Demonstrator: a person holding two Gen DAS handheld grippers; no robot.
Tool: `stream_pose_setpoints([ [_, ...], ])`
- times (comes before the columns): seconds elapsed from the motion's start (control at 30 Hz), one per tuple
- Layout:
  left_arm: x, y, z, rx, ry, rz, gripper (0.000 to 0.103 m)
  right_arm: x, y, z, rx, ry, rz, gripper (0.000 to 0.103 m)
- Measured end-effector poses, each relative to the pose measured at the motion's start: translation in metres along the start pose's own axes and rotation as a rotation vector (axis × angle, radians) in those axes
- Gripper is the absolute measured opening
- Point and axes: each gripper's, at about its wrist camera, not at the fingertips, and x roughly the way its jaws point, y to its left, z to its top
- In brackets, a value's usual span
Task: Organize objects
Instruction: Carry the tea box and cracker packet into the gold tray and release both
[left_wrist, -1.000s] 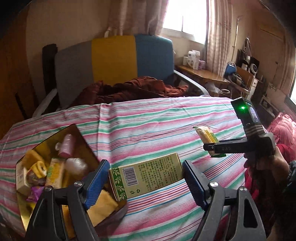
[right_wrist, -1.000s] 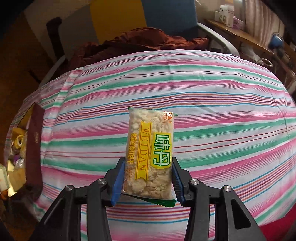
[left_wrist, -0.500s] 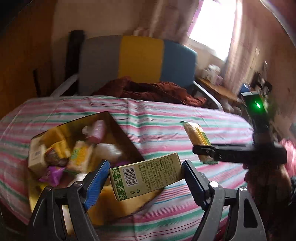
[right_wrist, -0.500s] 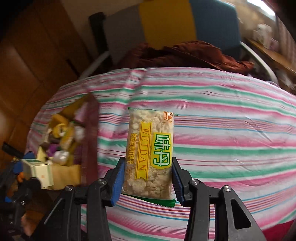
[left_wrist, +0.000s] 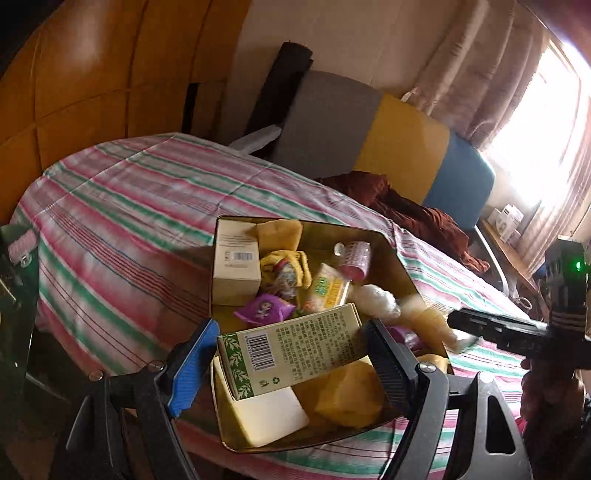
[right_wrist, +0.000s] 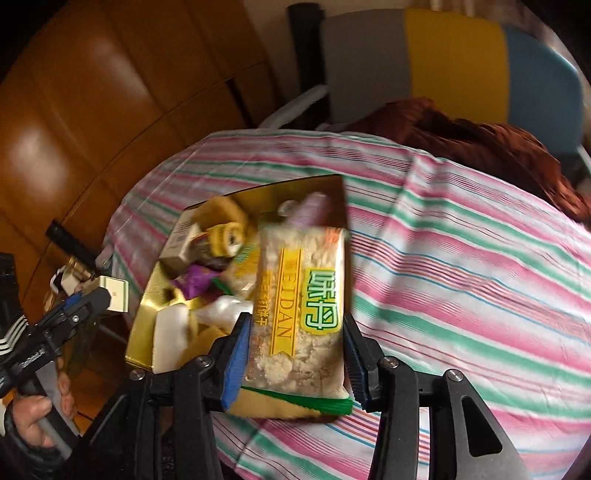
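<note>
Left tool (left_wrist: 291, 365) grips the box (left_wrist: 290, 354) over the tray's (left_wrist: 391, 247) near end; my right tool (right_wrist: 293, 360) holds the snack pack (right_wrist: 301, 310) above its right side. Risk, in my judgement: the tray is crowded, so a high release may bounce either item onto the bed (left_wrist: 122, 206).

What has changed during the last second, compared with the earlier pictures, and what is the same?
Both grippers swung left toward the gold tray. The left gripper now holds its green-and-cream box over the tray's contents; the right gripper brought the Weidan snack packet to the tray's edge. Unchanged: both grips stay closed, nothing released, tray on the striped cloth.
</note>
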Motion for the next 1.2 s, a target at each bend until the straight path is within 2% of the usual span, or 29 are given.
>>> stream_pose_setpoints([
  [0.23,0.02,-0.01,0.002,0.028,0.015,-0.03,0.082,0.023,0.025,0.022,-0.054,0.008,0.009,0.048],
  [0.4,0.034,-0.021,0.006,0.054,0.028,-0.015,0.082,0.027,0.022,0.016,-0.038,0.017,-0.005,0.048],
  [0.47,0.044,-0.024,0.007,0.059,0.043,0.001,0.082,0.028,0.018,0.013,-0.027,0.025,-0.018,0.052],
  [0.53,0.051,-0.027,0.008,0.065,0.054,-0.001,0.082,0.029,0.014,0.009,-0.02,0.029,-0.034,0.062],
  [0.67,0.067,-0.037,0.011,0.089,0.069,0.014,0.082,0.029,0.014,0.002,-0.03,0.027,-0.068,0.071],
  [0.73,0.073,-0.04,0.011,0.094,0.089,0.022,0.082,0.029,0.015,-0.001,-0.036,0.019,-0.082,0.083],
  [0.83,0.078,-0.042,0.009,0.097,0.099,0.039,0.083,0.028,0.016,-0.004,-0.034,0.009,-0.101,0.091],
  [1.1,0.079,-0.041,0.008,0.106,0.098,0.067,0.087,0.032,0.02,-0.01,-0.035,0.007,-0.119,0.097],
  [1.2,0.067,-0.044,0.008,0.121,0.06,0.08,0.087,0.031,0.021,-0.011,-0.032,0.001,-0.123,0.098],
])
